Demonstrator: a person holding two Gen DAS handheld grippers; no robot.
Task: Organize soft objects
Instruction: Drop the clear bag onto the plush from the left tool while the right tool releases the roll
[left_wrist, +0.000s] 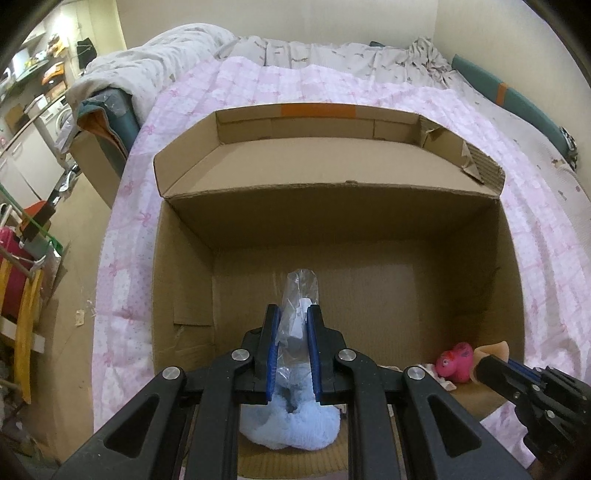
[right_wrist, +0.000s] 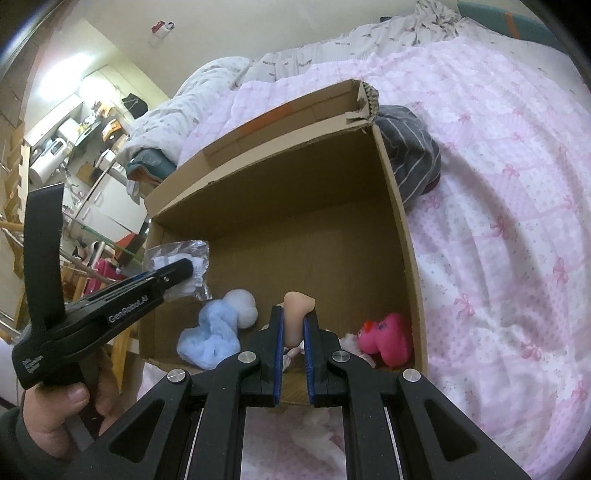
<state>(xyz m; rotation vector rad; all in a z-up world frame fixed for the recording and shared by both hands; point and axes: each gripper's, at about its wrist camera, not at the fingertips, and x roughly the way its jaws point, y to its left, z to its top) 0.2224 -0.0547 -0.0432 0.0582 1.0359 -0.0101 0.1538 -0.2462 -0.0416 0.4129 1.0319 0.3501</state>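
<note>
The clear plastic bag (left_wrist: 297, 310) with something white inside is pinched between the two blue pads of the left tool (left_wrist: 293, 325), so this tool is closed on the bag. The bag's long axis runs forward along the fingers and sticks out past their tips, over the inside of the cardboard box (left_wrist: 369, 221). It hangs above the box floor on the box's left side, not yet resting on anything. Under it, at the near left corner of the box floor, lies the light blue fluffy cloth (right_wrist: 210, 339), with a white fluffy ball (right_wrist: 243, 306) touching it.

The right tool (right_wrist: 293, 321) has its fingers narrow around a peach-coloured soft piece (right_wrist: 297, 314) near the box's near edge. I cannot tell if the pads really press it or only stand beside it. The pink plush toy (right_wrist: 388, 338) sits at the near right corner of the box floor, just beside the right tool.

The box stands on the bed, on the pink quilt (right_wrist: 498, 221). A grey striped cloth (right_wrist: 410, 155) lies on the quilt outside the box's right wall.

In my judgement the coming move depends on the left tool: the bag is directly above free floor beyond the blue cloth, so lowering and then opening should place it there.
</note>
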